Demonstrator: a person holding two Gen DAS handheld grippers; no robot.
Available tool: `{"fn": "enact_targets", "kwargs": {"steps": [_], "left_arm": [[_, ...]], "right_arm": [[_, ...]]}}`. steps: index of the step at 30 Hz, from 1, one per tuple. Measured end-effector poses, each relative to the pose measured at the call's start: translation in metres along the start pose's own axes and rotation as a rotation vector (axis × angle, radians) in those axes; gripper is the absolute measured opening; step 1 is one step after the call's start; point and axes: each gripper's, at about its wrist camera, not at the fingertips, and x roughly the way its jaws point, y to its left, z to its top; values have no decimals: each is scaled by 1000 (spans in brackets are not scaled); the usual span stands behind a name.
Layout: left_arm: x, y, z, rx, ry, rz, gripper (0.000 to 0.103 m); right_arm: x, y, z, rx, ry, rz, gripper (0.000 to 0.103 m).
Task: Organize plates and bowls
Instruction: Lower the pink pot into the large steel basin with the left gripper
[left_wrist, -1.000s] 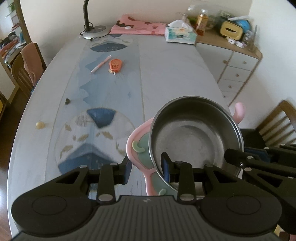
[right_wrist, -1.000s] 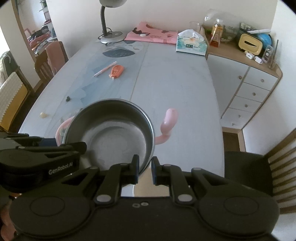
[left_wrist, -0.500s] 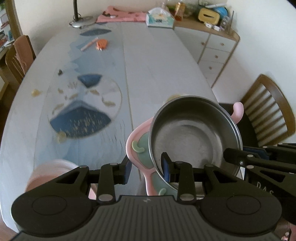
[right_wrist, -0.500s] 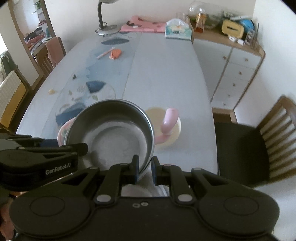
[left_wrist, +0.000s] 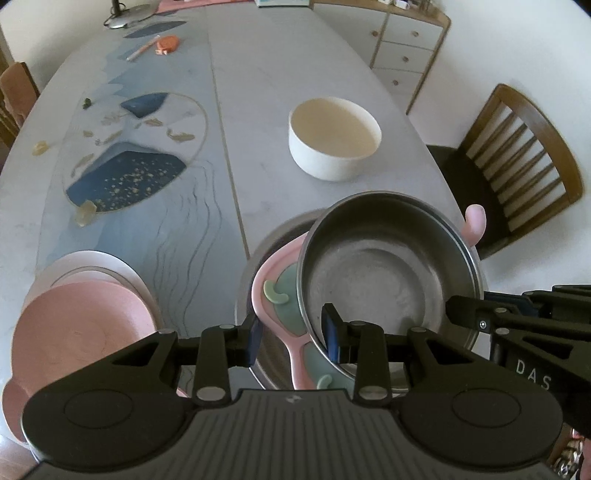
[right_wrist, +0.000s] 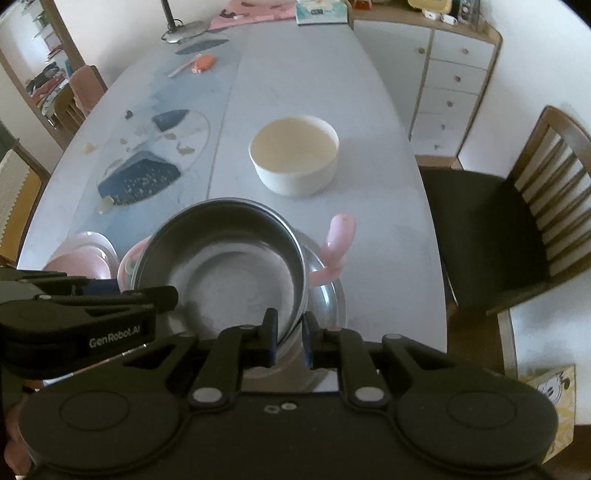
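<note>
A steel bowl (left_wrist: 388, 280) (right_wrist: 236, 266) sits in a pink child's plate (left_wrist: 271, 267) with green sections and an ear-shaped handle (right_wrist: 338, 236). My left gripper (left_wrist: 291, 338) is shut across the pink plate's rim and the bowl's wall. The bowl's near rim is pinched by my right gripper (right_wrist: 289, 336), which is shut on it. Both are held just above a wide steel dish (left_wrist: 275, 230) (right_wrist: 328, 291) on the table. A cream bowl (left_wrist: 334, 136) (right_wrist: 293, 155) stands farther out. To the left, pink plates (left_wrist: 74, 325) are stacked on a white plate (left_wrist: 110, 266).
The oval grey table (left_wrist: 258, 74) has a painted blue pattern on its left half. A pen and an orange item (left_wrist: 166, 42) lie far off. A wooden chair (left_wrist: 517, 155) stands at the right edge, with white drawers (right_wrist: 454, 74) behind. A tissue box (right_wrist: 550, 391) sits near right.
Both grippers have carried the bowl and pink plate back toward the table's near end and lower. The cream bowl, the pink plate stack and the steel dish have come into view.
</note>
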Motion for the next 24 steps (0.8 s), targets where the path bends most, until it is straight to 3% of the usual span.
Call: {"fn": "enact_targets", "kwargs": {"steps": [10,24], "left_arm": [[22,-4,-11,54,32,17,33],[26,4,-17,46,103,23,33]], "right_arm": [[16,-5,-13,-9,16,5,14],[25,-2,-21,-21,45,45,14]]}}
